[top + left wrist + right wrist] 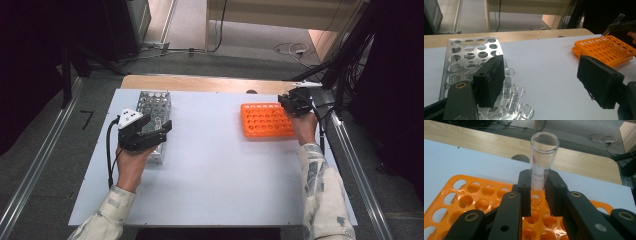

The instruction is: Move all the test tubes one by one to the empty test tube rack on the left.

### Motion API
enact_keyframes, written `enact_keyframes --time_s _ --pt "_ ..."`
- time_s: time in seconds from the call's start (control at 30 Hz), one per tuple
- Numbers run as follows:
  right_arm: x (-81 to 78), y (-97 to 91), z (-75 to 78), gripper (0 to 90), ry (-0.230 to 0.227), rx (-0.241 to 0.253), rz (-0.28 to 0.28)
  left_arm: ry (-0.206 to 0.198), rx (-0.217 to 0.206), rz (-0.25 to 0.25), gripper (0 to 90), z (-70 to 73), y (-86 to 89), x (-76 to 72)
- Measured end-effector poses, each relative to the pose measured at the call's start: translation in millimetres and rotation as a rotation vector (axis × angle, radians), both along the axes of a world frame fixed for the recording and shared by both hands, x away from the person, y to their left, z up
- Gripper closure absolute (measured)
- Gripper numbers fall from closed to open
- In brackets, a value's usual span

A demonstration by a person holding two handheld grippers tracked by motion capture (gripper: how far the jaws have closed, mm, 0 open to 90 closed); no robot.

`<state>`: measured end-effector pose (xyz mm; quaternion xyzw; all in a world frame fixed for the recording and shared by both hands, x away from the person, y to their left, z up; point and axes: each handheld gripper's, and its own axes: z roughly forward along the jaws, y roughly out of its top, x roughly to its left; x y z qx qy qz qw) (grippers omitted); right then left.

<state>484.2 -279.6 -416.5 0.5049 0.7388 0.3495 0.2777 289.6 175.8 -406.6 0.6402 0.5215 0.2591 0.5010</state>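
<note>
Two tongs were at work over the white table (215,170), one in each hand. The right tongs (539,195) were squeezed tight on a clear glass tube (543,162). The tube stood almost straight up between the black jaws, with its open mouth on top and some tiny print on its side. Its bottom end hung over a hole near the far edge of the orange rack (474,202). I could not tell if it touched the rack. From above, the right tongs (296,104) sat at the far right corner of the orange rack (265,120), on the right side of the table.

The left tongs (539,80) were wide apart and held nothing. Just by the left jaw stood a few more glass tubes (517,96) in the near end of a shiny metal rack (461,65) full of round holes. From above, the left tongs (150,132) hung over the near end of the metal rack (154,102), on the left side of the table. The two racks were well apart. Beyond the table was a grey floor (250,45) with some cables (292,49).
</note>
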Motion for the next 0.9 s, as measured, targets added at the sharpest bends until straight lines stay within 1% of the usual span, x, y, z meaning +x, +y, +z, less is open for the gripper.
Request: enact_keyframes --time_s 0.13,0.3,0.5,0.6,0.67,0.73,0.9 --pt "-7.4 1.8 6.4 73.0 -0.004 -0.008 0.013 0.013 0.007 -0.014 21.2 -0.8 -1.4 0.9" --pt "-16.8 7.2 13.8 73.3 -0.018 -0.016 0.039 0.007 0.007 -0.016 21.2 0.2 -2.8 -0.3" --pt "-26.5 11.9 17.7 73.5 -0.023 0.01 0.065 0.006 0.011 -0.019 21.2 0.9 -4.0 -1.2" --pt "-32.2 15.9 19.0 73.6 -0.027 0.011 0.087 0.006 0.014 -0.022 21.2 0.7 -4.4 -1.1" --pt "-35.9 18.7 19.9 73.6 -0.022 0.021 0.101 0.005 0.014 -0.023 21.3 1.0 -5.0 -1.4" --pt "-40.4 22.7 20.7 73.6 -0.03 0.024 0.118 0.004 0.012 -0.026 21.3 1.2 -5.7 -1.7" --pt "-54.7 37.3 23.7 73.6 -0.028 0.04 0.187 0.006 0.016 -0.035 21.4 1.1 -7.7 -1.8"
